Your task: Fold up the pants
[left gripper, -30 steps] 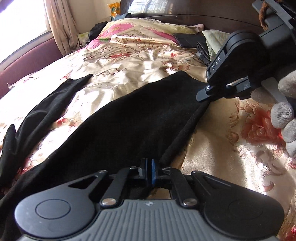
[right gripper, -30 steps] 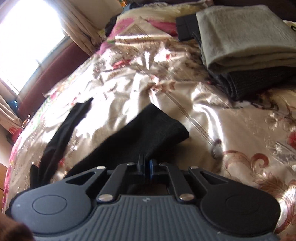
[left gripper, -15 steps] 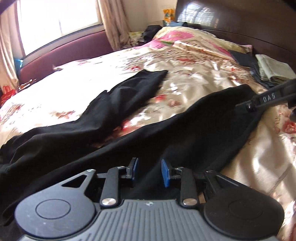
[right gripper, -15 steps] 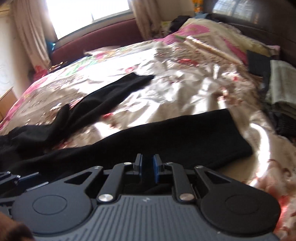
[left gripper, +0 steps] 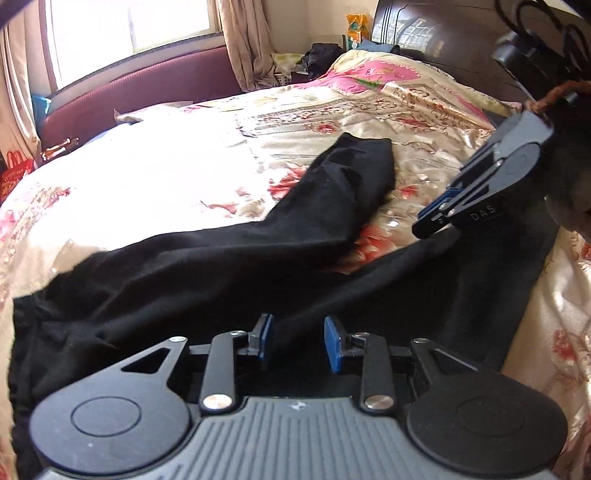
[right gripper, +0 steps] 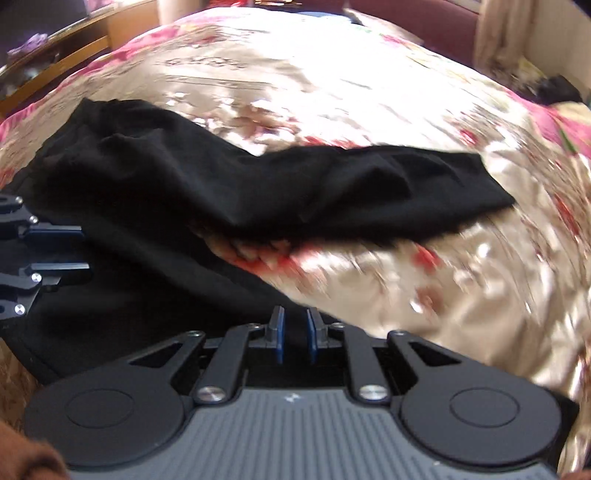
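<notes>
A moment ago both sets of tongs were pinched shut on the near leg of the black pants (left gripper: 207,280), one at the cuff end and one further along its edge; now both have let go. The left tongs (left gripper: 298,341) have their blue pads clearly parted and widening, with only dark cloth lying below them and nothing clamped between. The right tongs (right gripper: 294,334) stand only slightly apart, a narrow gap showing between the pads, and they too grip nothing; in the left view they hang above the fabric at the far right (left gripper: 439,212). The pants lie spread on the flowered bedspread (left gripper: 155,177), waist toward the left, with the two legs running off to the right and splayed into a narrow V, so a wedge of red-flowered cover (right gripper: 266,254) shows between them. The far leg (right gripper: 388,192) is rumpled and ends in a flat cuff; the near leg reaches toward the bed's edge. Both cameras have swung round from the headboard side toward the window (left gripper: 122,33) and the waist end, and the right view is smeared with motion. I'd judge the near leg has just been laid out straight and released, so the spreading is about done on that side. The folding proper looks not yet begun: the legs do not lie one on the other, and the far one probably wants bringing across or smoothing next.
</notes>
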